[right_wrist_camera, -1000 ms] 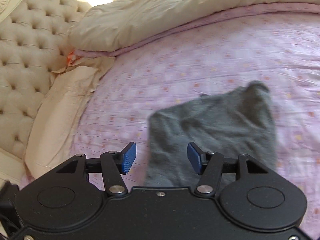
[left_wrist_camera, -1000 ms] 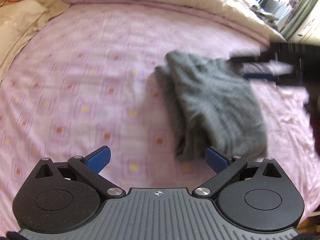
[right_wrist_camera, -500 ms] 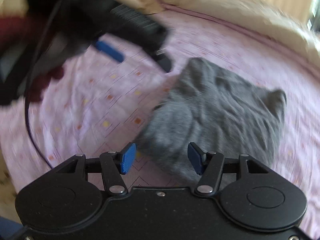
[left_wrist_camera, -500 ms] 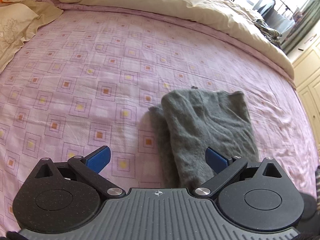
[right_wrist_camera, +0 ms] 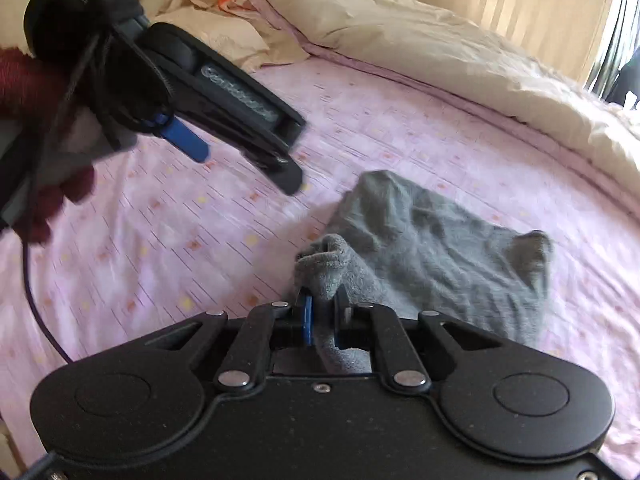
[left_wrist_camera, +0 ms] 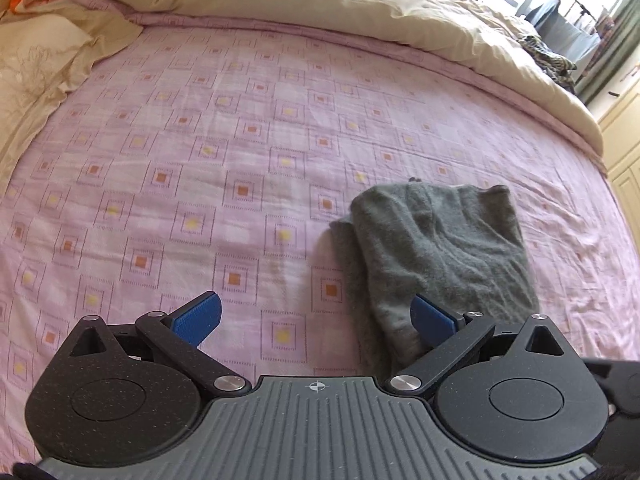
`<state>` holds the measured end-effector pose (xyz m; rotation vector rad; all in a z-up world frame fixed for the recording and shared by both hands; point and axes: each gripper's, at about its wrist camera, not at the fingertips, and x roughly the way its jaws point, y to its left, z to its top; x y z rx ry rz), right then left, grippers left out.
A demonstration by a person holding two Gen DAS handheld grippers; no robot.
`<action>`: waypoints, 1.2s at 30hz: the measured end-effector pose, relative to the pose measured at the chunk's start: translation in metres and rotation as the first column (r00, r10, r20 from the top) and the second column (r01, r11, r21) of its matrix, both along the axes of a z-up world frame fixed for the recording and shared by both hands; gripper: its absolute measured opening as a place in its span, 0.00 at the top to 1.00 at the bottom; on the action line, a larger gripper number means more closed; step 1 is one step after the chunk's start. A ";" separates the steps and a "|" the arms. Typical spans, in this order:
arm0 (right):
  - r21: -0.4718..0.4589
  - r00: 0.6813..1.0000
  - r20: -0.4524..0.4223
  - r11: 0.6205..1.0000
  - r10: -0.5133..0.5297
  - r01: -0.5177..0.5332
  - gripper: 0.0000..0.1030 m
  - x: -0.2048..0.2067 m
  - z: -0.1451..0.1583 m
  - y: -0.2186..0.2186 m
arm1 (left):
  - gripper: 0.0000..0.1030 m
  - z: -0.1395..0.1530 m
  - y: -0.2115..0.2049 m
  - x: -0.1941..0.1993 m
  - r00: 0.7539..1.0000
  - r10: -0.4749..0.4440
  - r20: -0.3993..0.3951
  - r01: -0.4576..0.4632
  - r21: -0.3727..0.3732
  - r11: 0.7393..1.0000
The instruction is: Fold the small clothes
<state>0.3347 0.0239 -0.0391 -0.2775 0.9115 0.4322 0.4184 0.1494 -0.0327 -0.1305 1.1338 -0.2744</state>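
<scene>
A small grey knitted garment (left_wrist_camera: 448, 248) lies folded and a little rumpled on the pink patterned bedsheet (left_wrist_camera: 240, 140). In the left wrist view my left gripper (left_wrist_camera: 316, 320) is open and holds nothing; its right pad sits just above the garment's near left edge. In the right wrist view my right gripper (right_wrist_camera: 324, 318) is shut on the near corner of the garment (right_wrist_camera: 432, 252), and that corner bunches up between the pads. The left gripper (right_wrist_camera: 240, 156) hovers open above the sheet at upper left, held by a hand in a dark red glove (right_wrist_camera: 40, 76).
A cream duvet (left_wrist_camera: 360, 4) is heaped along the far side of the bed, with cream pillows (left_wrist_camera: 36, 68) at the left. Cream cupboard doors (left_wrist_camera: 624, 140) stand past the bed's right edge. A purple cable (right_wrist_camera: 36, 304) trails below the left gripper.
My right gripper went from open above the garment to shut on its near corner. The left gripper drew back slightly and stays open.
</scene>
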 end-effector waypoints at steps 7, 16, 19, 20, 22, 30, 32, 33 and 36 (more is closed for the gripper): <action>0.073 0.990 -0.130 0.996 0.061 -0.052 0.48 -0.003 -0.035 0.012 | 0.01 -0.005 -0.045 0.017 0.995 -0.100 0.018 0.100 -0.005 0.995; 0.153 0.992 -0.123 0.987 -0.028 0.047 0.35 -0.023 -0.004 -0.050 | 0.01 -0.053 -0.090 0.035 0.995 -0.103 0.016 0.101 0.079 0.992; 0.153 0.990 -0.115 0.983 -0.086 0.103 0.33 -0.019 0.005 -0.075 | 0.00 -0.075 -0.072 0.046 0.999 -0.001 -0.047 0.006 0.107 0.994; 0.155 0.989 -0.111 0.981 -0.102 0.118 0.33 -0.016 0.007 -0.083 | 0.00 -0.082 -0.064 0.049 0.997 0.025 -0.075 -0.018 0.081 0.997; 0.162 0.986 -0.101 0.975 -0.135 0.150 0.30 -0.007 0.012 -0.099 | 0.00 -0.088 -0.051 0.052 0.994 0.050 -0.102 -0.049 0.012 0.999; 0.220 0.980 -0.097 0.957 -0.172 0.190 0.26 0.069 0.002 -0.140 | 0.00 -0.084 -0.047 0.044 0.998 0.008 -0.064 -0.008 0.004 1.000; 0.252 0.976 -0.133 0.947 -0.173 0.202 0.26 0.093 -0.009 -0.146 | 0.00 -0.083 -0.048 0.044 0.998 0.002 -0.062 -0.001 0.006 1.000; 0.256 0.973 -0.149 0.944 -0.176 0.210 0.26 0.103 -0.015 -0.148 | 0.00 -0.083 -0.048 0.043 0.998 -0.001 -0.061 0.001 0.007 1.000; 0.218 0.952 -0.217 0.940 -0.217 0.264 0.26 0.132 -0.038 -0.159 | 0.00 -0.083 -0.049 0.043 0.998 -0.006 -0.059 0.007 0.008 1.000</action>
